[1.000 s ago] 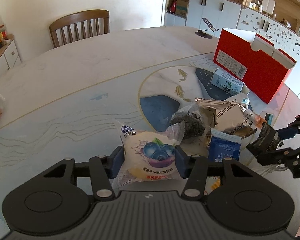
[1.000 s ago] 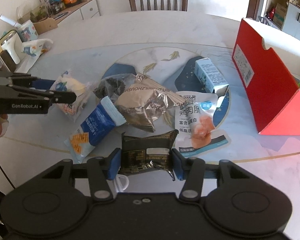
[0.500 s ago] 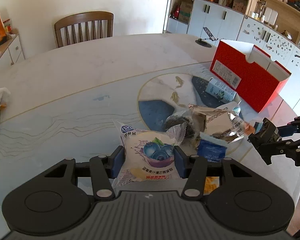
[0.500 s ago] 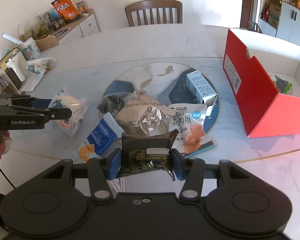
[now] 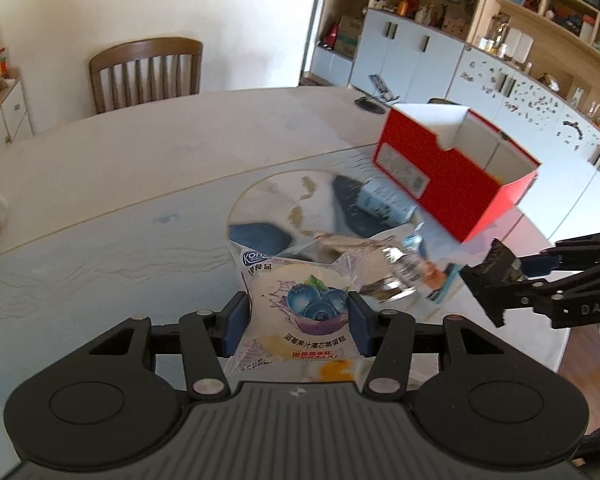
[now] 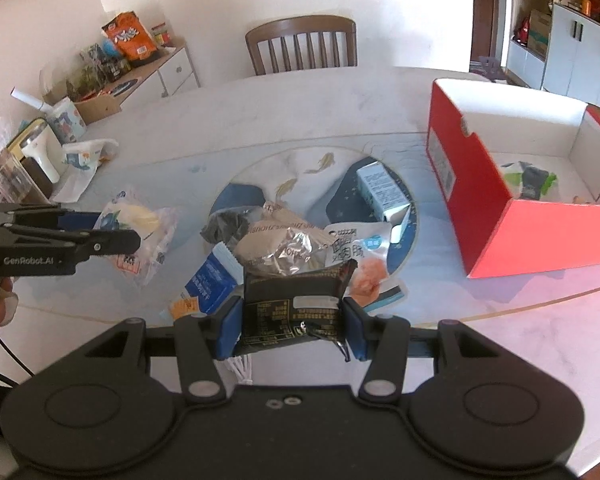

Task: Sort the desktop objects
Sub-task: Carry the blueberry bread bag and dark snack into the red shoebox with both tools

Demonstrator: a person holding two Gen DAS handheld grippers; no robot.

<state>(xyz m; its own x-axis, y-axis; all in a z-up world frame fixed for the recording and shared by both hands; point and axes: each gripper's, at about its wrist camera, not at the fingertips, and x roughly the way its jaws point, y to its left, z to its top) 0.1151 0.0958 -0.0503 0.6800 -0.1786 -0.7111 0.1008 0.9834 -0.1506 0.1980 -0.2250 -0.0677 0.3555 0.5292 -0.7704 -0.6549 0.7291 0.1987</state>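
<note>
Holding one packet in each gripper, you are partway through the sort, with more left on the tabletop [image 6: 307,104] than put away.

On your left, the left gripper [image 5: 298,326] has its fingers [image 5: 236,326] closed partway onto the sides of the blueberry cake packet [image 5: 300,312], which looks lifted clear of the surface; the right wrist view shows it hanging beside the pile.

In the middle, the pile remains to be cleared: a blue sachet [image 6: 212,280], a dark clear bag [image 6: 226,228], a crumpled silver foil bag [image 6: 284,248], a white pouch with a pink picture [image 6: 359,256] and a small pale-blue carton [image 6: 383,196] lying on the round fish-patterned inlay [image 6: 300,168].

Next, the right gripper [image 6: 292,330] pinches the black snack packet [image 6: 296,304] between its fingers [image 6: 230,328], about half open, above the near edge of the pile.

At the far right, the red box [image 6: 539,232] stands open, and something green and dark already lies inside [image 6: 531,180], so some sorting appears done.

By my reading, you have two packets to deliver to the box, then at least five more items to pick up.
</note>
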